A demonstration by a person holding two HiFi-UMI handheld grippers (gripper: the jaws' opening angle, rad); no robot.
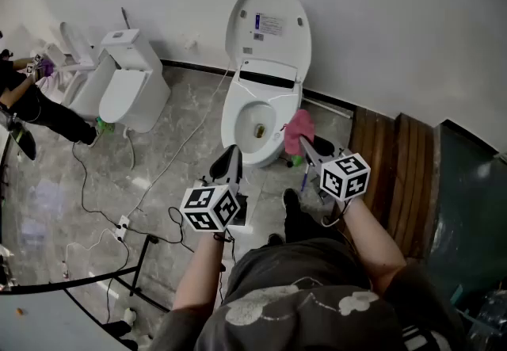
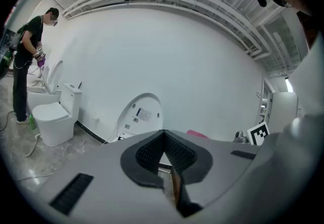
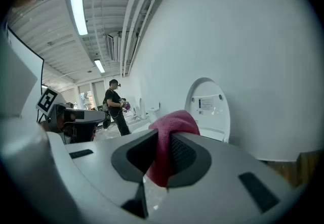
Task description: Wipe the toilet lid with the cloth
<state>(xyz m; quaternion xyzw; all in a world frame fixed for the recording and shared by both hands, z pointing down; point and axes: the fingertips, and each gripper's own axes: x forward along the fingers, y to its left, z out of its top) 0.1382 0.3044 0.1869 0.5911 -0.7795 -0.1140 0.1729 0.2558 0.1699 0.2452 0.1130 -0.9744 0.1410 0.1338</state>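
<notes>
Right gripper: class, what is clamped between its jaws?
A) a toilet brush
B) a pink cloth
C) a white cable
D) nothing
B: in the right gripper view the pink cloth is pinched in the right gripper and bulges up above the jaws.

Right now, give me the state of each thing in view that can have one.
toilet lid: raised, standing open.
right gripper: shut on the pink cloth.
pink cloth: bunched, pinched between the jaws.
left gripper: shut, nothing between its jaws.
second toilet: lid down.
</notes>
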